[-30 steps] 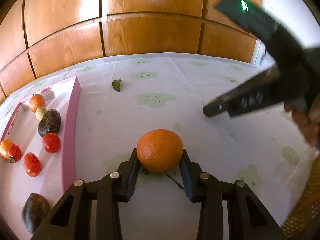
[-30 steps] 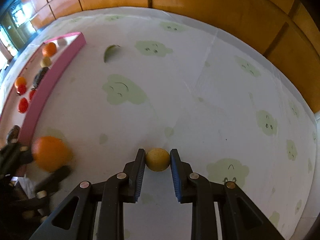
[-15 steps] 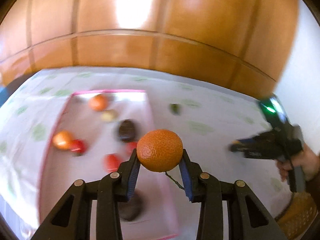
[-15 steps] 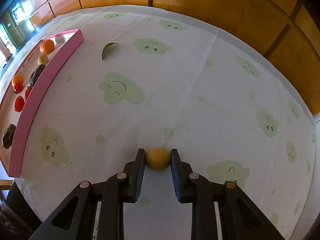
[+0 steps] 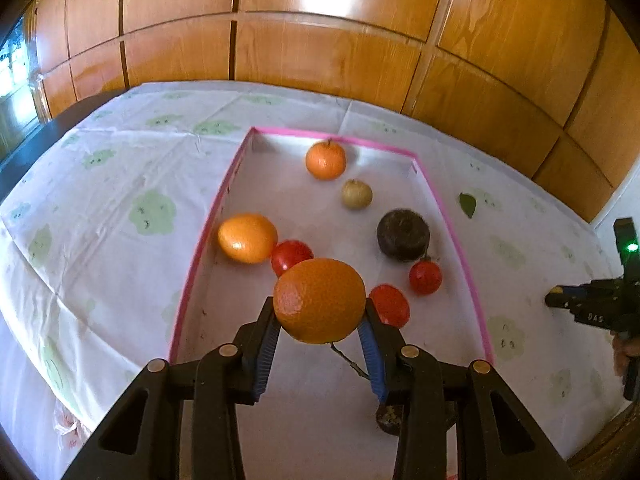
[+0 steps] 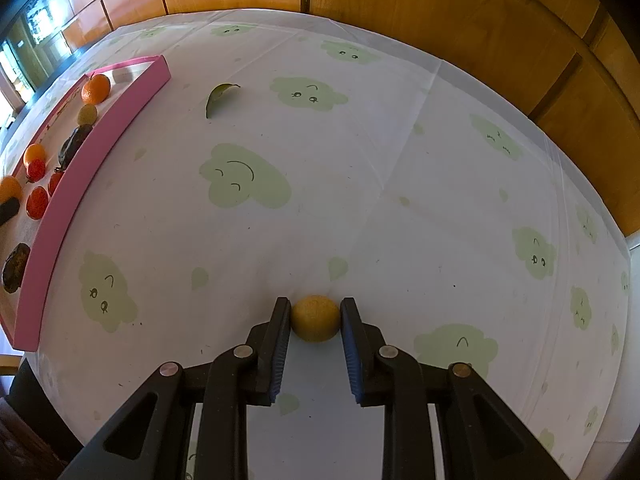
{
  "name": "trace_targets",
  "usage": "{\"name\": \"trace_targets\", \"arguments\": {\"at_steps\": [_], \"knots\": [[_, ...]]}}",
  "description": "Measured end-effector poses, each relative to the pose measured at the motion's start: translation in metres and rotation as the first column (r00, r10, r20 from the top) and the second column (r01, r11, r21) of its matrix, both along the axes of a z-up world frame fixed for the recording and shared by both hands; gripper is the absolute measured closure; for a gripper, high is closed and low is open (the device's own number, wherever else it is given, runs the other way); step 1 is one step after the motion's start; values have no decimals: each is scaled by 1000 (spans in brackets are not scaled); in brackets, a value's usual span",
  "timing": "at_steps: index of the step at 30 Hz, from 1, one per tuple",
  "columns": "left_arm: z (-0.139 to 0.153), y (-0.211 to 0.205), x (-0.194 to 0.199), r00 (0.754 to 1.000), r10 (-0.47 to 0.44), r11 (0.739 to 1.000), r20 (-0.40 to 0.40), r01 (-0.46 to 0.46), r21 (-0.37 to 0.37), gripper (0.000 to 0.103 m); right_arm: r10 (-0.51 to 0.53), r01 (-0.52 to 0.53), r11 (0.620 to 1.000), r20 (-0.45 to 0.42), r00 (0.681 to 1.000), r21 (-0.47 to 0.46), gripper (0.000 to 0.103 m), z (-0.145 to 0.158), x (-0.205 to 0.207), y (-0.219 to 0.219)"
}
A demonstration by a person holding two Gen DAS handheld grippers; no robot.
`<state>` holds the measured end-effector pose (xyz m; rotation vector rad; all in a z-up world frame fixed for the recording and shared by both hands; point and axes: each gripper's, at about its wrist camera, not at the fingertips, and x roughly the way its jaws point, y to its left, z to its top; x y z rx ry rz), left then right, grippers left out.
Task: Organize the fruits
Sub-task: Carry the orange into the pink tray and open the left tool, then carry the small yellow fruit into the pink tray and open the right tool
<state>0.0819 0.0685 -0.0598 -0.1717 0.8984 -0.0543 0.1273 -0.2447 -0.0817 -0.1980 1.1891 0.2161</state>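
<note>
My left gripper is shut on a large orange and holds it above the near part of the pink-rimmed tray. The tray holds two oranges, several red tomatoes, a pale small fruit and dark round fruits. My right gripper is shut on a small yellow fruit that rests on the tablecloth, far right of the tray. The right gripper also shows in the left wrist view.
A green leaf lies on the cloud-print tablecloth beside the tray's far corner. Wood panelling runs behind the table. The table edge drops off near the tray's left side and at the front.
My left gripper has swung left with the orange, from over the bare cloth to above the tray. My right gripper has stayed still on the yellow fruit.
</note>
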Motion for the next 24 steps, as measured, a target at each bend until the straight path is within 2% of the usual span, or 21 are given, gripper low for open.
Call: {"name": "trace_targets", "arguments": {"at_steps": [4,10,16,24], "knots": [[-1,-2,-6,1000,3,1000,0,-3,14,57,2,-2,1000,1,1000,-2,78,-1,0,0],[15,1,-14,997,57,997,57,-60,52,52,1,-1,1000,3,1000,-5,78,-1,0,-1],[31,-6,-24,993,65,993,95,-74,93,50,3,-3,1000,7,1000,-10,78,0,0,0],[36,-12,-32,994,44,993,100,-54,101,50,5,-5,1000,12,1000,-16,78,0,0,0]]}}
